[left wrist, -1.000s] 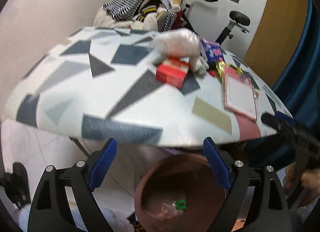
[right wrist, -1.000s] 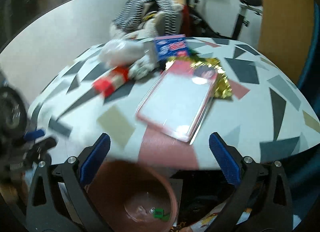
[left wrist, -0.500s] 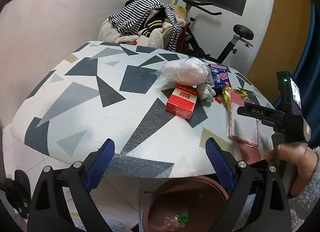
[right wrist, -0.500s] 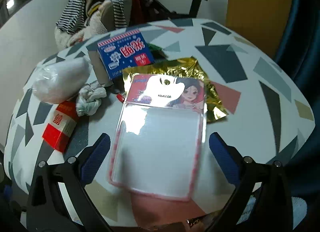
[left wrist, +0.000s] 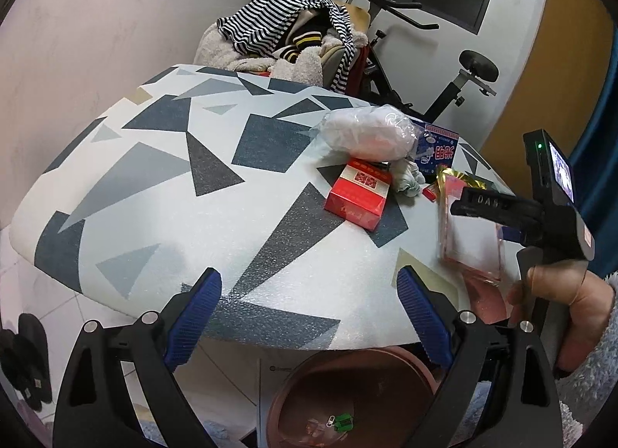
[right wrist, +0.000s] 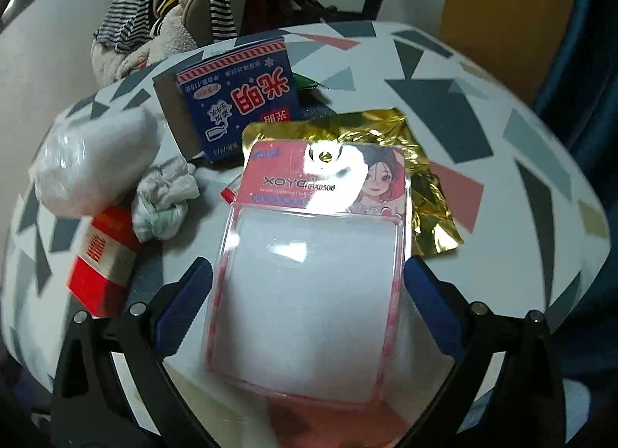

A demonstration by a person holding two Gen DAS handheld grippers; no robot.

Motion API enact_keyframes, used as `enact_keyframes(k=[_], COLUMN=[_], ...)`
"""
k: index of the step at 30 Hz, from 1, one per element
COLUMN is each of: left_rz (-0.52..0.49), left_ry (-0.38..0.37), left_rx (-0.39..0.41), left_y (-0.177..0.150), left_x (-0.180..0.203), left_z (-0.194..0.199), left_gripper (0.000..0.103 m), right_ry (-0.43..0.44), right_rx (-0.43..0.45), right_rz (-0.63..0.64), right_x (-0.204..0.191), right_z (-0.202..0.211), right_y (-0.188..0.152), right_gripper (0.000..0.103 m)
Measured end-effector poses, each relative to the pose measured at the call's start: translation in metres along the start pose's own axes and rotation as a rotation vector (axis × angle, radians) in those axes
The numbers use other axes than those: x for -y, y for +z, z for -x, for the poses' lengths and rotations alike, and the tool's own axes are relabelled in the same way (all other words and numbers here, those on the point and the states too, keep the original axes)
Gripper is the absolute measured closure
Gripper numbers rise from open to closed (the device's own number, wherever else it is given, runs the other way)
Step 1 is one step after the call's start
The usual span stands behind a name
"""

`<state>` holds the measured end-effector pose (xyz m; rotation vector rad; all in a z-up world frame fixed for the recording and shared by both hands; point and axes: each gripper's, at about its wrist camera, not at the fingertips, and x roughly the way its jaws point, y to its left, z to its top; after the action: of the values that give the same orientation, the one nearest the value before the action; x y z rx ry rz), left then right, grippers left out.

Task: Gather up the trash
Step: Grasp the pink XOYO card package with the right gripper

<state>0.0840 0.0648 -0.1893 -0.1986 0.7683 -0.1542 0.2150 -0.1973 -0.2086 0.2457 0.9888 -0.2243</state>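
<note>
Several pieces of trash are gathered on the right half of the round table, whose left half is bare patterned cloth. Taken from left to right in the right wrist view, a white plastic bag is seen toward the left edge, with a red carton just in front of it and a crumpled tissue beside both. A blue carton lies farther back, near the middle. The clear blister pack lies toward the near edge, its far end overlapping a gold foil wrapper that spreads out to the right.

The left gripper is held wide open at the near edge of the table, with nothing between its pads, above a brown bin on the floor in which a few small scraps are already lying. The right gripper is also spread wide, and the blister pack is framed between its fingers without being clamped; whether the pads touch the pack cannot be told.

The pack is judged to be the next piece to be taken. Trouble could be caused by its shape: it is flat, glossy and about as wide as the opening, so it may be pushed along the cloth rather than caught, or may slip out when lifted. The foil beneath its far end could be dragged along and dropped short of the bin, which sits below the table's edge and partly under it.
</note>
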Motion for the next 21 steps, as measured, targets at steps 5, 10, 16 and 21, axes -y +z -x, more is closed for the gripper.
enact_keyframes(k=[5,10,16,21], left_rz=[-0.002,0.001,0.008,0.004], left_ry=[-0.006,-0.009,-0.012,-0.013], left_rx=[-0.003,-0.012,-0.019,-0.019], left_y=[-0.001,-0.003,-0.005,-0.006], left_x=[0.004,0.004,0.003,0.003], left_z=[-0.002,-0.006,-0.008,-0.009], left_gripper=[0.013,0.013,0.013,0.013], right_ry=[0.042,0.035,-0.018,-0.038], right_rx=[-0.028,-0.038,-0.045,-0.053], right_rz=[-0.03,0.012,0.098,0.157], right_x=[0.002,-0.004,-0.019,-0.027], right_z=[-0.002,-0.005,-0.008,-0.01], right_y=[0.003,0.003,0.003,0.006], right_gripper=[0.006,0.005,0.005,0.005])
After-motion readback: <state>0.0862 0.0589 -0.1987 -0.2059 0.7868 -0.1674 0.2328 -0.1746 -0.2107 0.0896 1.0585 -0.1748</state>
